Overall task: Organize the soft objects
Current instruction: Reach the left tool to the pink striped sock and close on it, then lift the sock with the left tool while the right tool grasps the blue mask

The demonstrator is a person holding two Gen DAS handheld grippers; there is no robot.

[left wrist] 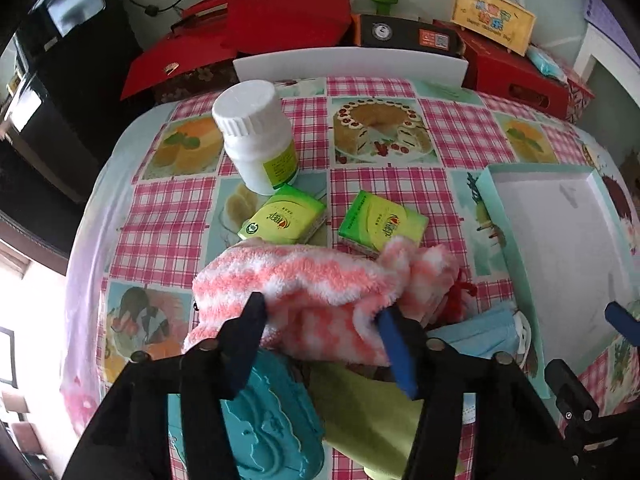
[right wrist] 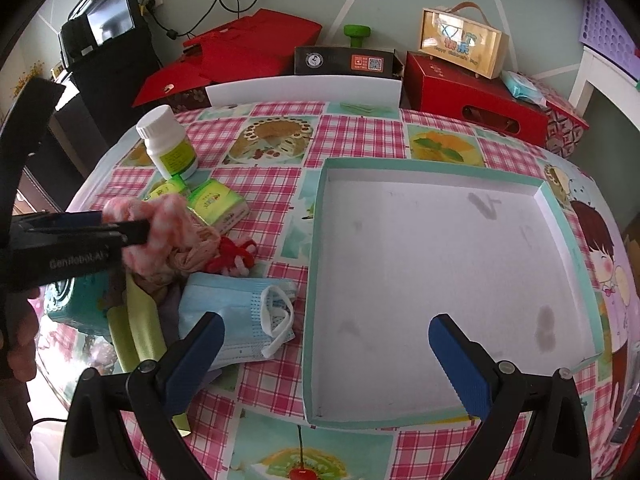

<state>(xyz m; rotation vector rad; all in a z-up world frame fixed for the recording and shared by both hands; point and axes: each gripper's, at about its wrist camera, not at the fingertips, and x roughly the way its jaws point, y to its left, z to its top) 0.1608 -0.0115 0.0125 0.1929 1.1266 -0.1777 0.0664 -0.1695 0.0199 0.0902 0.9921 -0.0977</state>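
Observation:
A fluffy pink-and-white striped sock (left wrist: 312, 292) lies on the table between the fingers of my left gripper (left wrist: 320, 312), whose jaws straddle it with a wide gap. In the right wrist view the left gripper (right wrist: 136, 232) reaches into the sock (right wrist: 160, 232). A blue face mask (right wrist: 236, 312) lies in front of it, a red yarn piece (right wrist: 232, 256) beside it, and a yellow-green cloth (right wrist: 136, 332) to the left. My right gripper (right wrist: 326, 340) is open and empty above the near edge of the empty teal-rimmed white tray (right wrist: 320, 264).
A white pill bottle (left wrist: 256, 136) and two green tissue packs (left wrist: 284, 218) (left wrist: 380, 224) stand behind the sock. A teal box (left wrist: 272, 420) lies under my left gripper. Red boxes (right wrist: 472, 96) and a white board (right wrist: 304, 90) line the table's far edge.

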